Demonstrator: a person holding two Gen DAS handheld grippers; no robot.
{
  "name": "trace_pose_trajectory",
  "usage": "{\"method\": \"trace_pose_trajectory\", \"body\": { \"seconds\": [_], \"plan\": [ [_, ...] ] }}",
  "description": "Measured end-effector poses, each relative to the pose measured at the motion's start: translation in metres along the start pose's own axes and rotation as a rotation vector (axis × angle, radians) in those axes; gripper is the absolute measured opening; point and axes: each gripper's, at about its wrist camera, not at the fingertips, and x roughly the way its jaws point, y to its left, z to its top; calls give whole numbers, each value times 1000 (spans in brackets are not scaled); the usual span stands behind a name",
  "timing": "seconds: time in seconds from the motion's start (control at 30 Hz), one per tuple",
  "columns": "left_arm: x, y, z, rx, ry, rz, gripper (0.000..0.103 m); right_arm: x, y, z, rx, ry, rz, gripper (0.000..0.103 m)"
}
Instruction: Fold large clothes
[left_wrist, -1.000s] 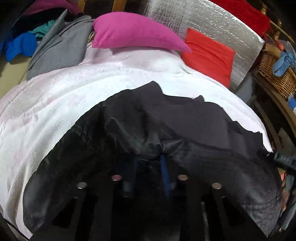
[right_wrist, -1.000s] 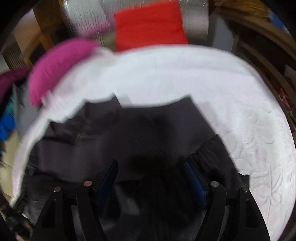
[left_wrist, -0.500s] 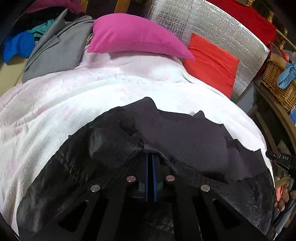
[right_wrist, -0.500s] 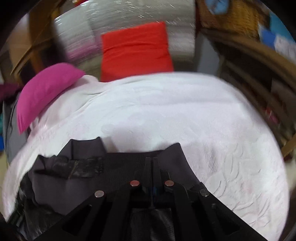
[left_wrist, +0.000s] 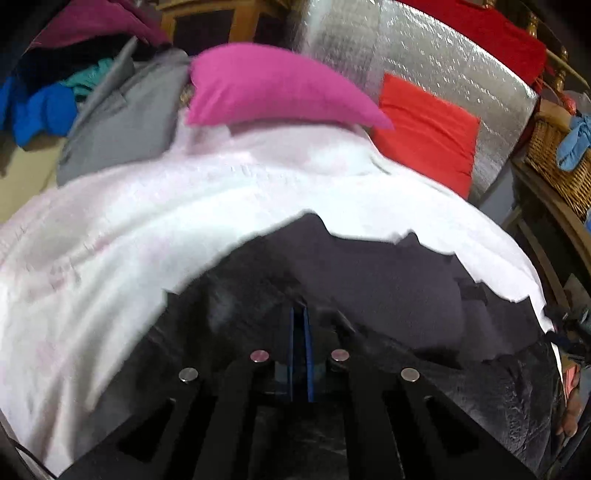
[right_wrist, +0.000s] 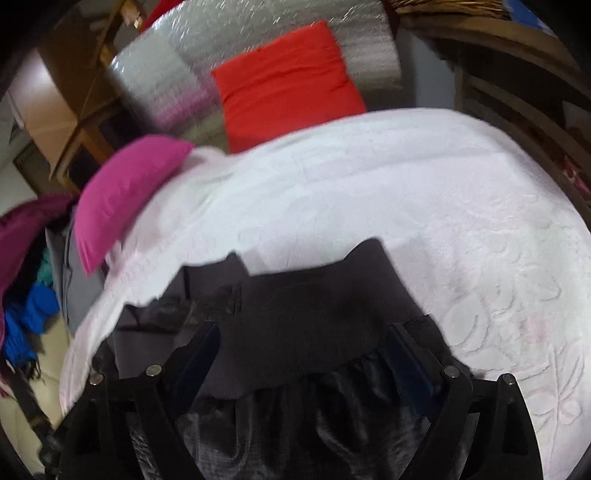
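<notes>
A black jacket (left_wrist: 388, 295) lies crumpled on the near part of a white bedspread (left_wrist: 184, 221). It has a shiny quilted body and a matte ribbed hem. My left gripper (left_wrist: 301, 321) is shut, its blue pads together, with a pinch of the black jacket bunched at the tips. In the right wrist view the jacket's ribbed hem band (right_wrist: 314, 306) lies across the gap of my right gripper (right_wrist: 303, 332). Its jaws are opening and stand wide, and the pads do not press on the cloth.
A pink pillow (left_wrist: 273, 85), a red cushion (left_wrist: 424, 129) and a silver foil mat (left_wrist: 424, 55) sit at the bed's far end. A grey garment (left_wrist: 122, 122) and piled clothes (left_wrist: 44, 110) lie far left. A wicker basket (left_wrist: 561, 162) stands on wooden furniture at right.
The left gripper went from open to shut on the jacket and has lifted a little. The right gripper shut half a second ago and has now opened wide over the hem.
</notes>
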Motion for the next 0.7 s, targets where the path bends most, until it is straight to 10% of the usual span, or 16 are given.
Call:
{"method": "trace_pose_trajectory", "body": {
  "seconds": [0.17,0.3,0.53,0.7],
  "plan": [
    [1,40,14,-75,9,127,69,44,28,-8,-143,121,-137,88],
    [25,70,13,-180,138,137,69,59,61,-25,-344,129,-273,23],
    [18,64,21,-197,54,86,69,22,63,15,-249,-97,-315,17],
    [27,50,21,-137,66,114,69,61,46,22,-196,-64,-354,15]
  ]
}}
